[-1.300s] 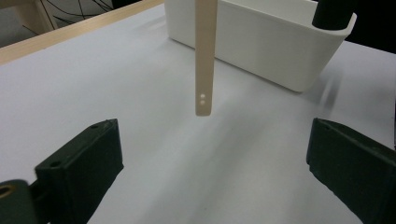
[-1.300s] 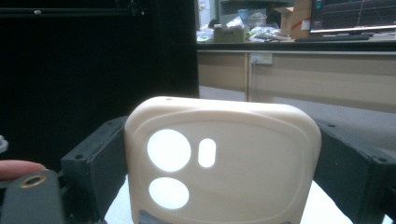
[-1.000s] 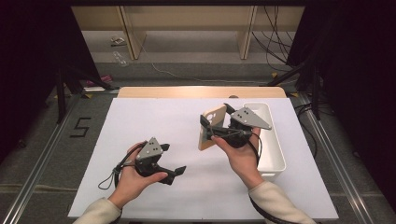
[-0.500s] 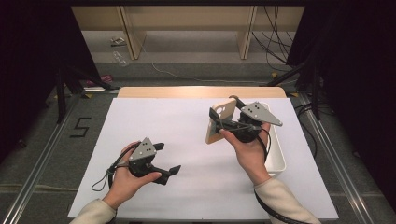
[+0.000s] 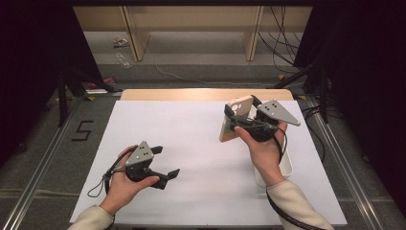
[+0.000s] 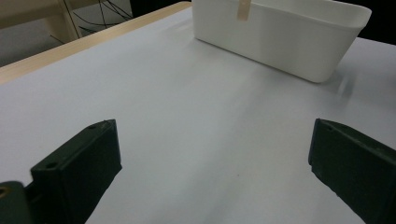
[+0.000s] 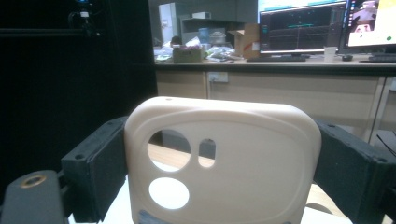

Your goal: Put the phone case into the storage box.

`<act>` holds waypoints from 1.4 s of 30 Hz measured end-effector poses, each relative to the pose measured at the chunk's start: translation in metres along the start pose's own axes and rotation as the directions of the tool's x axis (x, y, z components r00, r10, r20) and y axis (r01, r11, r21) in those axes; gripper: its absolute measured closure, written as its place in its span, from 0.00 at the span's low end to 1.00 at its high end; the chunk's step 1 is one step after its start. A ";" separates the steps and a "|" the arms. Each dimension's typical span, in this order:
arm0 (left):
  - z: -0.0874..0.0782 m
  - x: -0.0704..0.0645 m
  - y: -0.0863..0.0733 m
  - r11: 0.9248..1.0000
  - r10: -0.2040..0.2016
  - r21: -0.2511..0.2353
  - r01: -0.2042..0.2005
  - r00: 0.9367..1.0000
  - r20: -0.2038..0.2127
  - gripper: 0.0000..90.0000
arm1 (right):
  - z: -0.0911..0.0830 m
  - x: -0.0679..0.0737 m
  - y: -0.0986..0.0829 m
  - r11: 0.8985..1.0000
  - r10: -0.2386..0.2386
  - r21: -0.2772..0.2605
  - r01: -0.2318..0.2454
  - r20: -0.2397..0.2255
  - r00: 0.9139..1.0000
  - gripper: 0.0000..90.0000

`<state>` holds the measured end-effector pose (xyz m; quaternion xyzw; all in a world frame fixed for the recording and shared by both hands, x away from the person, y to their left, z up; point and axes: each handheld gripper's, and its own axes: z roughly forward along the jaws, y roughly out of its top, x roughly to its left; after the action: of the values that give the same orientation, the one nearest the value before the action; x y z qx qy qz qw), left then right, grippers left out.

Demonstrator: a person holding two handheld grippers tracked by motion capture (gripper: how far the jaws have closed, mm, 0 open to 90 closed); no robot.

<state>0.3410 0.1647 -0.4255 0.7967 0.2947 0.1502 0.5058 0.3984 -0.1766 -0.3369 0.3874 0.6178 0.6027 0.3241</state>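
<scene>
Beige phone case held upright in the air over the right side of the table, just left of the white bin. Right gripper jaws pinch the case by its two side edges; in the right gripper view the case shows its camera cutouts between the jaws. Left gripper sits low over the table's left front, jaws spread wide, nothing between them. Bin ahead in the left gripper view.
</scene>
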 end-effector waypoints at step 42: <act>-0.002 0.007 -0.003 1.000 0.008 -0.003 -0.008 1.000 -0.017 0.01 | -0.018 -0.049 0.020 0.999 0.009 -0.039 -0.002 0.174 0.985 0.13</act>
<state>0.3441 0.1718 -0.4279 0.7959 0.2955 0.1594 0.5037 0.4084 -0.2283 -0.3188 0.4338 0.5742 0.5793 0.3828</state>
